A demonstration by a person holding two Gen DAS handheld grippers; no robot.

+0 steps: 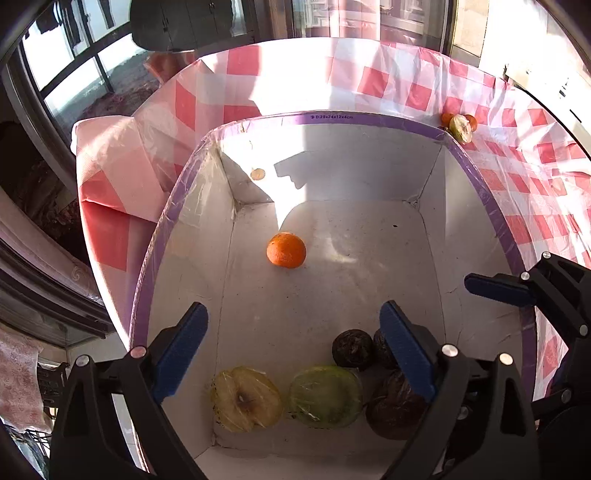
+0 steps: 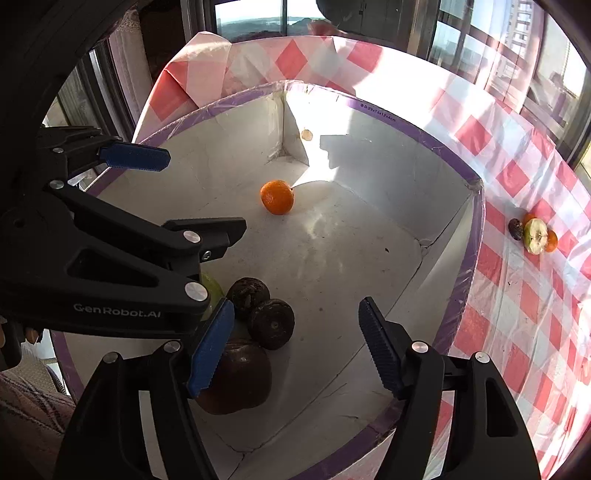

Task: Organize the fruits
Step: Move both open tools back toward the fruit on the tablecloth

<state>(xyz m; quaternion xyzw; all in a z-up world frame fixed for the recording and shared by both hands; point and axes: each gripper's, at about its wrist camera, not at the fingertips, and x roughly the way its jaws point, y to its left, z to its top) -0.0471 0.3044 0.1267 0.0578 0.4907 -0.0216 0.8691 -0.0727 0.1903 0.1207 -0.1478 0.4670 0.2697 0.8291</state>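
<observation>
A white box with a purple rim (image 1: 332,117) (image 2: 458,173) stands on a red-checked cloth. Inside lie an orange (image 1: 286,250) (image 2: 277,197), a wrapped yellow apple half (image 1: 245,398), a wrapped green apple half (image 1: 325,396) and dark passion fruits (image 1: 351,349) (image 2: 270,324). My left gripper (image 1: 293,350) is open and empty above the box's near end; it also shows in the right wrist view (image 2: 170,192). My right gripper (image 2: 295,349) is open and empty over the passion fruits; one of its fingers (image 1: 498,290) shows in the left wrist view. A cluster of an apple half (image 2: 535,236) (image 1: 461,128), oranges and a passion fruit lies outside on the cloth.
The checked cloth (image 2: 517,295) covers the table around the box. Windows and a dark cabinet (image 1: 184,22) stand beyond the table's far edge. The cloth hangs over the table's left edge (image 1: 107,184).
</observation>
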